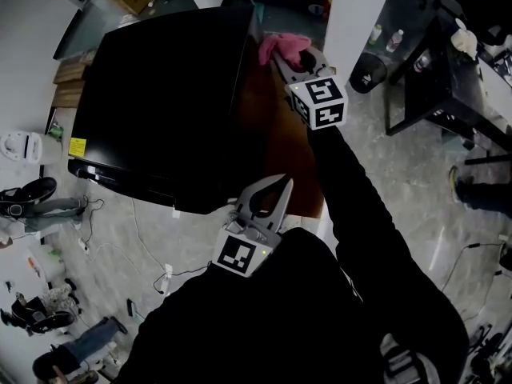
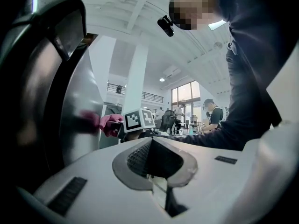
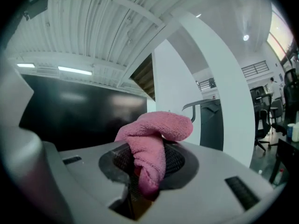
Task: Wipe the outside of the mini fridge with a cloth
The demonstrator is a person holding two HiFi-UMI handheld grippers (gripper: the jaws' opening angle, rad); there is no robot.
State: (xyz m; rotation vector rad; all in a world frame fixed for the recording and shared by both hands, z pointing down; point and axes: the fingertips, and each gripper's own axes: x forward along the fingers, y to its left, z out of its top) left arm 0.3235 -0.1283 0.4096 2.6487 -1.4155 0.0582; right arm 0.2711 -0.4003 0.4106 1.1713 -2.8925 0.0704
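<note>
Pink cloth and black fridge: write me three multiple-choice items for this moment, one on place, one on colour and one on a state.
1. In the head view, where is the pink terry cloth?
A. On the floor
B. By the far right corner of the black box-shaped mini fridge
C. Under the fridge

2. What colour is the cloth?
A. Pink
B. Blue
C. White

3. How do the left tongs stand?
A. Wide open
B. Shut on the cloth
C. Shut on nothing

Answers:
1 B: the right tongs hold the cloth at that corner, well above the floor.
2 A: it shows pink in all three views.
3 C: the left gripper view shows the jaws together with nothing between them, and the cloth is pinched in the right tongs.
</note>
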